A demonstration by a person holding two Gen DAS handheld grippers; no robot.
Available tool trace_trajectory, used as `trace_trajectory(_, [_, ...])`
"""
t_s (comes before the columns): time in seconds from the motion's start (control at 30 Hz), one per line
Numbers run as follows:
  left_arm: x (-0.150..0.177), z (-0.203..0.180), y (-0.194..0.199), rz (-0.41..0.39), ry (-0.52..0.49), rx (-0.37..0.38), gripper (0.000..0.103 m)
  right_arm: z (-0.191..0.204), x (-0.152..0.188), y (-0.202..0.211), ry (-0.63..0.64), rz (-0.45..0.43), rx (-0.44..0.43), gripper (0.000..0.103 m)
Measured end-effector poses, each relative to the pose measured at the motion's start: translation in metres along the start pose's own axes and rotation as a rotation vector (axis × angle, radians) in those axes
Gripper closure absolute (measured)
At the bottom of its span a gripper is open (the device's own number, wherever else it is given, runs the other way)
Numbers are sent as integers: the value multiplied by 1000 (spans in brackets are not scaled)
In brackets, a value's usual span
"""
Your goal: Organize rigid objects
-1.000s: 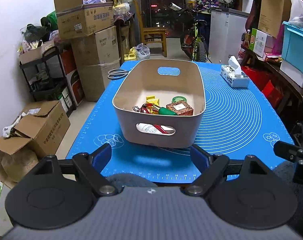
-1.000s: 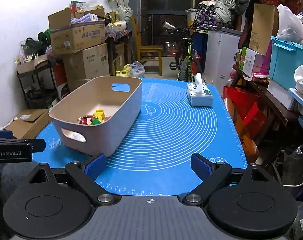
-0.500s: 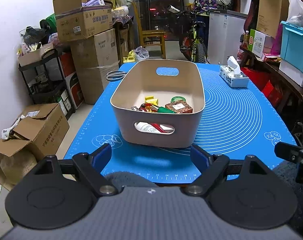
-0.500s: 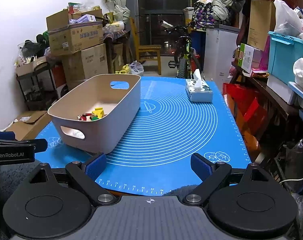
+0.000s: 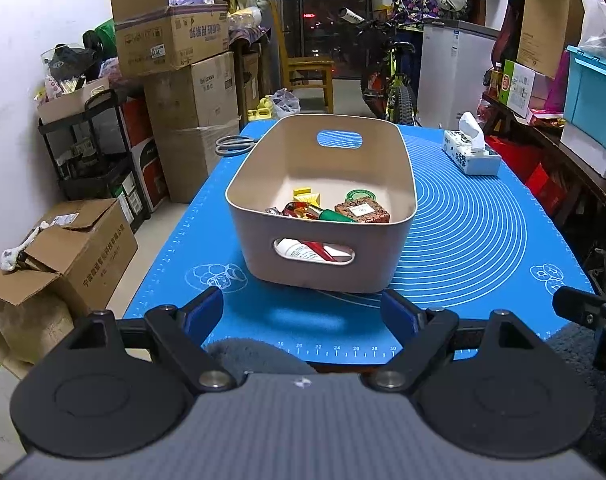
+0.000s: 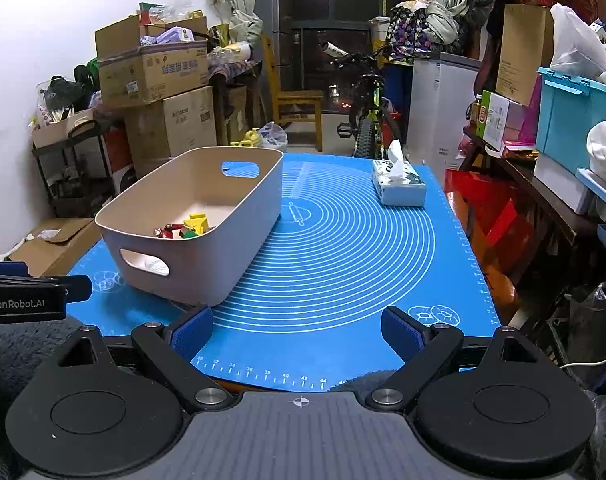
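A beige bin [image 5: 405, 184] stands on the blue mat [image 5: 475, 240] and also shows in the right wrist view [image 6: 243, 248]. It holds several small things: a brown box [image 5: 363, 212], a green-handled tool [image 5: 331, 216], a yellow block [image 5: 302, 192], a green round tin [image 5: 359, 195] and a white tube [image 5: 303, 249] seen through the handle slot. My left gripper [image 5: 303, 312] is open and empty, just short of the bin's near wall. My right gripper [image 6: 299, 330] is open and empty over the mat's near edge, to the right of the bin.
A tissue box [image 6: 399, 186] sits at the mat's far right and scissors [image 5: 233, 146] at its far left. Cardboard boxes [image 5: 171, 40], a black shelf [image 5: 91, 152] and a bicycle [image 6: 369, 120] surround the table. Cluttered shelves [image 6: 543, 128] line the right side.
Both grippers have drawn back slightly from the table and stay open. The bin and its contents have not moved.
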State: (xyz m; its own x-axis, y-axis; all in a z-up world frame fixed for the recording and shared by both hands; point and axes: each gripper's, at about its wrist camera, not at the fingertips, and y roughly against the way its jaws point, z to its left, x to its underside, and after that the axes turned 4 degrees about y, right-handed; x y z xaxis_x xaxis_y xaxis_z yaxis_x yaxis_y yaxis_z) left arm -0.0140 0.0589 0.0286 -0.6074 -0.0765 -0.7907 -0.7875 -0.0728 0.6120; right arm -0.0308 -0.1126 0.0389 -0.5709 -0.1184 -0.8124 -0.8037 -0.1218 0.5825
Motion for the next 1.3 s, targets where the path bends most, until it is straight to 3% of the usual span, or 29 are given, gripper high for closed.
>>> trace_trajectory(1.3, [0,0,0,5,0,5,17,-2,3,0,8,-10,11,11])
